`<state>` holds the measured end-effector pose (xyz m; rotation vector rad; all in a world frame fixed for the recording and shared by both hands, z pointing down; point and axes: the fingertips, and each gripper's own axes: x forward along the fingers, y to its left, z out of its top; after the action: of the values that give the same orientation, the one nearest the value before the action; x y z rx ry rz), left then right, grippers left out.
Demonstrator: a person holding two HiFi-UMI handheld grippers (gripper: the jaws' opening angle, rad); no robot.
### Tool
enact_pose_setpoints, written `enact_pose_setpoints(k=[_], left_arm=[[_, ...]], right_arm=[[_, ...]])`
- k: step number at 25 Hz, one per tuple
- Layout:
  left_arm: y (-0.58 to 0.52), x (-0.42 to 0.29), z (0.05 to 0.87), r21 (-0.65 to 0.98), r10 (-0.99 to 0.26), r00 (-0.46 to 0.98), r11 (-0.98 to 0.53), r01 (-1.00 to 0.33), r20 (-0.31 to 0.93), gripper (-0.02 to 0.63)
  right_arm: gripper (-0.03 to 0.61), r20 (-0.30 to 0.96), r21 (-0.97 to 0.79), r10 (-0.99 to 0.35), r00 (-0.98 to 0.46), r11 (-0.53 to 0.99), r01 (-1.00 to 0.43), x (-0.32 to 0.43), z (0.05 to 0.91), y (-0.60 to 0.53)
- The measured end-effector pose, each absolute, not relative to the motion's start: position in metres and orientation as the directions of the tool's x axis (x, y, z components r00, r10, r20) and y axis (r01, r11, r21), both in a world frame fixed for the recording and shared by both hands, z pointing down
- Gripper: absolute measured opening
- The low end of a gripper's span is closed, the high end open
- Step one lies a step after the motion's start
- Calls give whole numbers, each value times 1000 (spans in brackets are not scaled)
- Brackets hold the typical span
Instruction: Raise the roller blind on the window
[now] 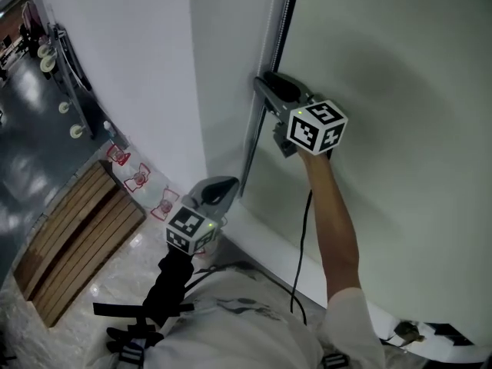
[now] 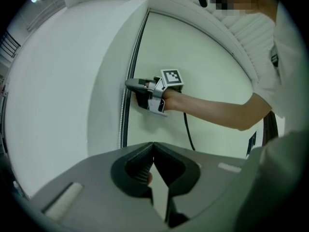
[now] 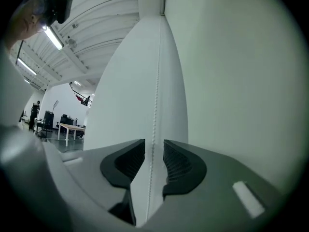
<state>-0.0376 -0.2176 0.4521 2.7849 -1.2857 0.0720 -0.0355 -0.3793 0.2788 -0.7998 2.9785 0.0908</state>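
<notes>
The pale green roller blind covers the window beside a white wall. A bead chain hangs down along the blind's left edge. My right gripper reaches up to that edge. In the right gripper view the bead chain runs straight between the right gripper jaws, which stand open with gaps on both sides. My left gripper hangs lower, close to the wall and apart from the chain. Its jaws meet at the tips, shut with nothing seen between them. It looks at the right gripper and chain.
A black cable hangs from the right gripper along the blind. On the floor at the left lie a wooden slatted pallet and plastic wrap with red glass symbols. A wheeled rack stands further back.
</notes>
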Motion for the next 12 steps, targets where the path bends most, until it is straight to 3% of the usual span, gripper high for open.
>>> enact_pose_setpoints(k=[4,6,12], left_arm=[[-218,-39,455,46,-758,647,-646,-762,82,-2],[-218,-41,454,52,-759,647,-645,-763,79,0],[-225,-37,431,49,-735,678,-677,-735,27,32]], right_arm=[[107,-56,43,-468,-882,881,-471,-42,272,-386],[7,-54,59,-451,-891,889,-453,-42,270,-379],[3,-59,70,-349,-935,933,-352,-30,260,-314]])
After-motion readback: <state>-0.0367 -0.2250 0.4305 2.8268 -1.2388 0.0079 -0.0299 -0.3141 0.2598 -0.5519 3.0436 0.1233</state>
